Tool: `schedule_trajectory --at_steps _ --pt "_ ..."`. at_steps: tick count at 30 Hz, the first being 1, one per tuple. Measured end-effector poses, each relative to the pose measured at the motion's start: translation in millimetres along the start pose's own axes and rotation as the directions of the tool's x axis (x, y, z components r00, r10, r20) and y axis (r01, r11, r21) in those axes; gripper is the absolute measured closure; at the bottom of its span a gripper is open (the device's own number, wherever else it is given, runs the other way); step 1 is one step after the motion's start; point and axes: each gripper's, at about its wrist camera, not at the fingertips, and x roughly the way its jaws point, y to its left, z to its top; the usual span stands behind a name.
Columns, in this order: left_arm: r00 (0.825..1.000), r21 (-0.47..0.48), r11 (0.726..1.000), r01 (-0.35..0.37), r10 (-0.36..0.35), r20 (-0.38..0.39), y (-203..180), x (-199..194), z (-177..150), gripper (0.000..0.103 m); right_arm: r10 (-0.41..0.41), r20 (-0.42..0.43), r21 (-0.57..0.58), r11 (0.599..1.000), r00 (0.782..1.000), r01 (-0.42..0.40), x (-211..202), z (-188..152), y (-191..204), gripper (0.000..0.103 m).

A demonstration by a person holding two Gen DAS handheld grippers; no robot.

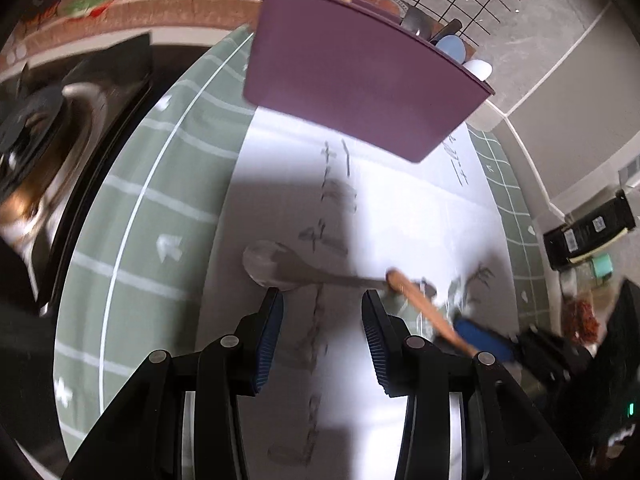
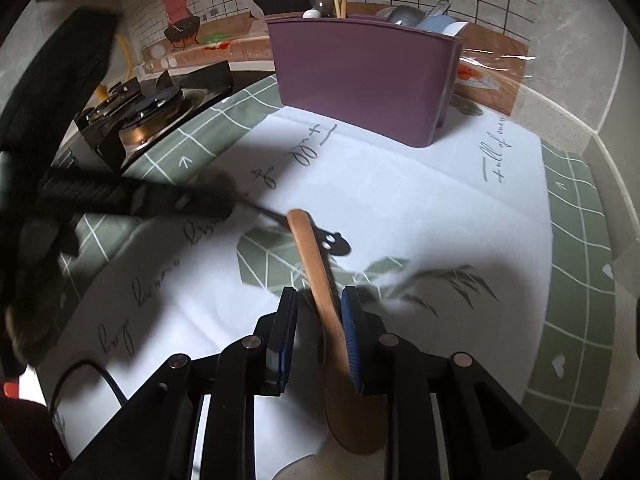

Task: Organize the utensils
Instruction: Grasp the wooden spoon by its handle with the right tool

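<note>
Your right claw (image 2: 318,300) brackets wooden spoon (image 2: 320,276), jaws slightly apart, grip uncertain. Your left claw (image 1: 322,300) wide apart, empty, over metal spoon (image 1: 272,266) near purple caddy (image 1: 352,80).

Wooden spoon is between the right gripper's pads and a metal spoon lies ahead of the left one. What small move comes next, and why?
Probably ease the left gripper forward and down over the metal spoon. Its jaws stand open and empty, and the spoon lies flat on the white cloth just beyond its fingertips. The right gripper has the wooden spoon loosely between its pads, handle toward the purple utensil holder.
</note>
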Motion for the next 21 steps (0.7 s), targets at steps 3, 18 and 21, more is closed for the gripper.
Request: schedule_trajectory --at_steps 3,18,21 --pt "0.998 0.058 0.997 -0.060 0.058 0.025 -11.1 8.5 10.3 0.061 -0.063 0.002 0.004 0.998 0.998 0.063 -3.5 -4.4 -8.7 0.082" --pt "0.976 0.283 0.934 -0.217 0.199 0.092 -68.4 46.2 29.0 0.061 -0.230 -0.003 0.238 0.945 0.973 0.225 -13.7 -13.3 -91.1 0.078" --pt "0.980 0.373 0.907 -0.197 0.176 0.089 -67.4 39.8 16.8 0.060 -0.236 -0.002 0.233 0.945 0.972 0.230 -13.3 -12.9 -87.9 0.075"
